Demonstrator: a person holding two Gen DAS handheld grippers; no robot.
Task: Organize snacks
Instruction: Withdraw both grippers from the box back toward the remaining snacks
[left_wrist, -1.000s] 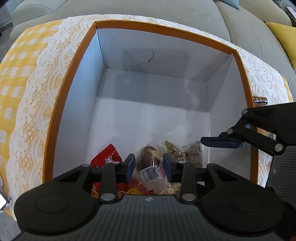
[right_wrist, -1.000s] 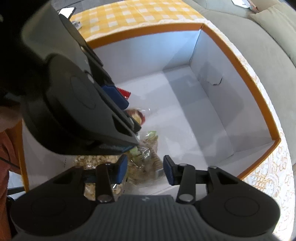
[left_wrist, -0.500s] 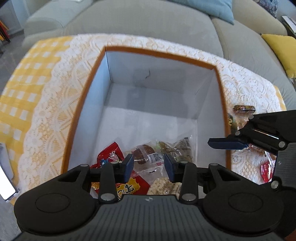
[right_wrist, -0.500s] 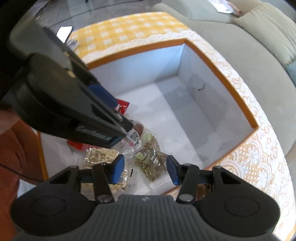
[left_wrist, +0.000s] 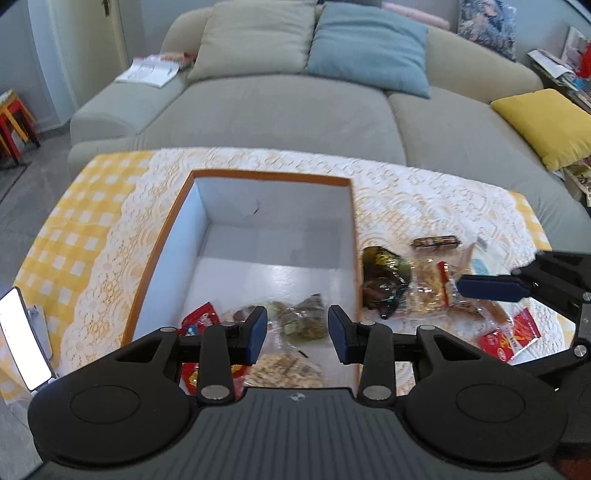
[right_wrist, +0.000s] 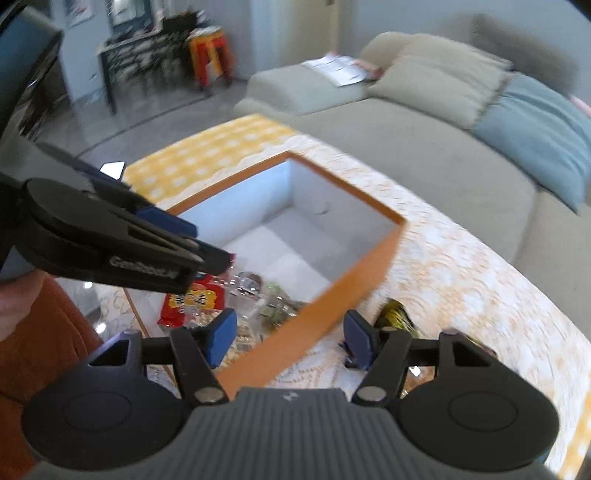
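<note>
Lying jumbled, those snacks: crinkly clear bags of nuts (left_wrist: 284, 371), a red packet (right_wrist: 194, 301), a green-filled bag (left_wrist: 304, 323), all piled at the near end of the white box with the orange rim (left_wrist: 271, 175). Far end of the box bare. More loose packets (left_wrist: 436, 282) heaped on the lace cloth (left_wrist: 424, 199) just beside it. Left gripper (left_wrist: 297, 334) hung over the pile, half parted, holding nothing. Right gripper (right_wrist: 290, 339) straddled above the rim, just been opening, wide, empty.
</note>
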